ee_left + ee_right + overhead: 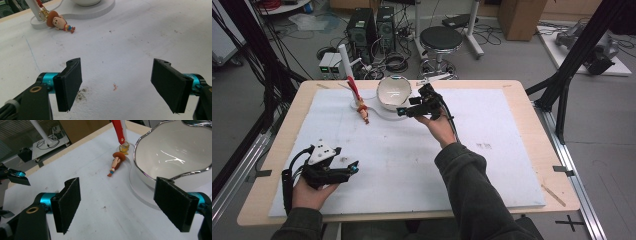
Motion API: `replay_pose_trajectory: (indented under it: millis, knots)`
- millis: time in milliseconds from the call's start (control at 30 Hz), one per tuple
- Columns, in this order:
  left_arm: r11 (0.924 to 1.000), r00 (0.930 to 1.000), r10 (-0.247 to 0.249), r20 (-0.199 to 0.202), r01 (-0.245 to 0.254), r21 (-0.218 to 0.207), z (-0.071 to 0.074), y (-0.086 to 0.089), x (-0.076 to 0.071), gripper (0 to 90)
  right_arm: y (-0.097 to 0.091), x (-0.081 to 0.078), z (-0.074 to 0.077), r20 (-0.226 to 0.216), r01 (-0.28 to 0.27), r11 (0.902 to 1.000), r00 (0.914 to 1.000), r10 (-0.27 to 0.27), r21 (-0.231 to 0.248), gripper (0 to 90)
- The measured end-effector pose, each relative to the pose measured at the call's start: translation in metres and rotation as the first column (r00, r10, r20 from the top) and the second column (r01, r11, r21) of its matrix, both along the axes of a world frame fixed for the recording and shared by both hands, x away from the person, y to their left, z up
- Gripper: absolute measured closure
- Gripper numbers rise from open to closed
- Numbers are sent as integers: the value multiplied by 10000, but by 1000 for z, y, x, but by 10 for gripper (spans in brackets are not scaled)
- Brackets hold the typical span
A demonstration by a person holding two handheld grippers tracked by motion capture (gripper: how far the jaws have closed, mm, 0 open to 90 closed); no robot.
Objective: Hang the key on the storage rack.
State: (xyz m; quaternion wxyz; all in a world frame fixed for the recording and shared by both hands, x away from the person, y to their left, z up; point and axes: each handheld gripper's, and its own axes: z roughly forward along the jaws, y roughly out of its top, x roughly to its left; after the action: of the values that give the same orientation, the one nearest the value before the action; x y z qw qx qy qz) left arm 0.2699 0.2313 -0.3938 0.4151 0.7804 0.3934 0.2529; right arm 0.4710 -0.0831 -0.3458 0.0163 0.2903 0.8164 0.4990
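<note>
A small cowboy doll (pixel 363 111) lies on the white mat (pixel 412 160), hung by a gold ring and red strap (pixel 353 87) from a white pole (pixel 344 60). Beside it a white bowl with a silver rim (pixel 394 92) rests on the pole's flat white base (pixel 100 8). My right gripper (pixel 404 111) hovers open at the bowl's near right side, its right jaw in front of the bowl (pixel 170 152) and the doll (pixel 116 162) ahead. My left gripper (pixel 354 167) is open and empty, low over the mat near the front left. The doll (pixel 58 22) is far ahead of it.
Beyond the table's far edge stand a black stool (pixel 441 40), computer towers (pixel 362 27) and loose cables on the floor. Black frame struts rise at the left (pixel 257 55) and right (pixel 577 55). A dirt smudge (pixel 81 93) marks the mat.
</note>
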Motion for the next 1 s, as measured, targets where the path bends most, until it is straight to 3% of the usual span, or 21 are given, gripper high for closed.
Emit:
replay_pose_trajectory:
  millis: [667, 1000]
  knots:
    - [10000, 10000, 27, -96, -27, 10, -2, 0, 0, 252, -28, -13, -6, 119, 199, 9998, 9997, -199, -48, 169]
    - [10000, 9999, 35, -125, -35, -19, -2, -1, 1, 252, -42, -18, -7, 146, 268, 9994, 9995, -271, 213, 158]
